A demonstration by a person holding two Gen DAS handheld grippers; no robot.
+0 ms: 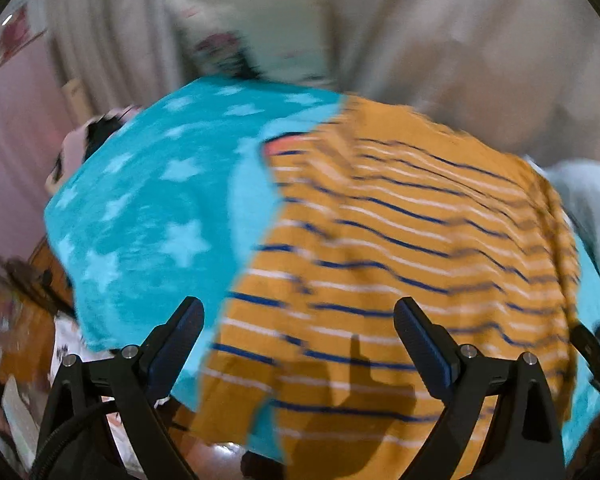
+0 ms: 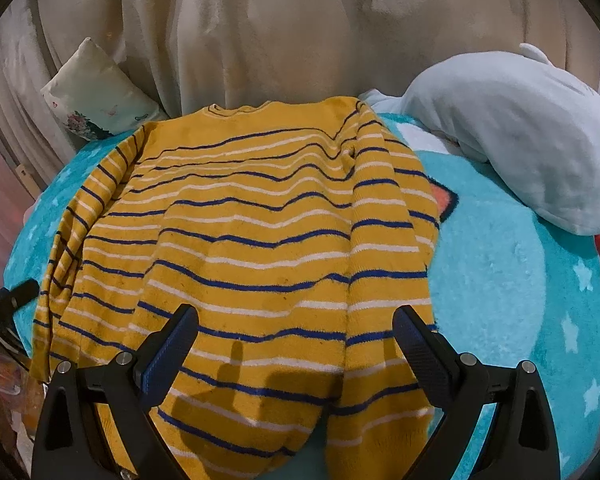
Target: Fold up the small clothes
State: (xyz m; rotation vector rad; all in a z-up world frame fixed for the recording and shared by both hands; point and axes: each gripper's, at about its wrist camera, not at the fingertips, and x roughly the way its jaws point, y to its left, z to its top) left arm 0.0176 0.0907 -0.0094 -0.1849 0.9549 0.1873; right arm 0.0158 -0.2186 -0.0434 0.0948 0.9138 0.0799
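I read the left gripper point(image 1: 298, 340) with jaws spread, holding nothing, above the lower part of the striped sweater point(image 1: 400, 248); that view is blurred. The right gripper point(image 2: 296, 346) likewise has jaws spread and empty, over the sweater's hem. The sweater point(image 2: 240, 240), mustard with blue and white stripes, lies spread on a turquoise star-print blanket point(image 2: 500, 280), collar away from me. A pale blue plush point(image 2: 512, 132) rests to its right, a printed pillow point(image 2: 96, 100) at far left.

No readable text, label, brand or number shows in either view. The striped sweater point(image 2: 236, 240), the star-patterned blanket point(image 2: 512, 280) and the printed pillow point(image 2: 96, 100) carry patterns only, no lettering.
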